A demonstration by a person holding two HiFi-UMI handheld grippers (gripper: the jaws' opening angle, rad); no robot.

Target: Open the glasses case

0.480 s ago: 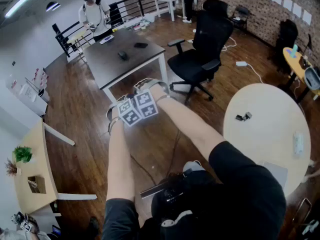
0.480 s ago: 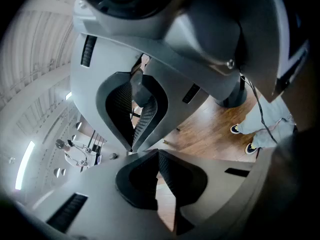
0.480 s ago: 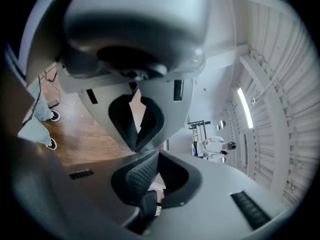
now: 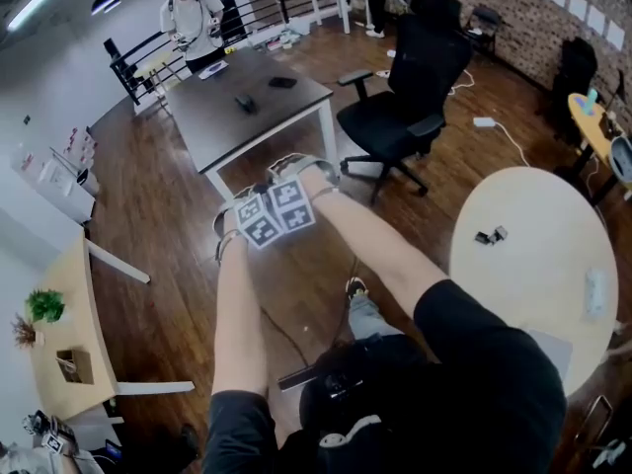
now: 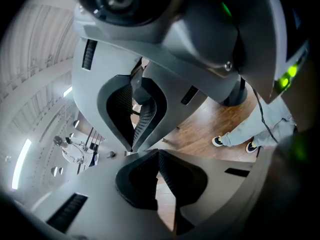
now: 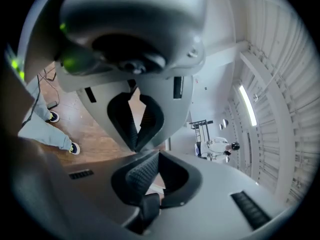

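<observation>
No legible text or numbers anywhere

Wood floor (image 4: 168, 215), brick wall (image 4: 513, 13)

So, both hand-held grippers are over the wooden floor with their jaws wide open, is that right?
Not quite: the left hand-held gripper and right hand-held gripper have their jaws shut, as each gripper view shows; the rest holds.

Person seen from above, wearing a black short-sleeved top (image 4: 484, 373) at five o'clock and grey trousers (image 4: 367, 316). The left gripper (image 5: 156, 153) and right gripper (image 6: 159, 154) are grey-shelled, each with black ribbed pads (image 5: 142, 176), a green light (image 5: 287, 75), and a white cube (image 4: 259, 227) bearing black square markers.
</observation>
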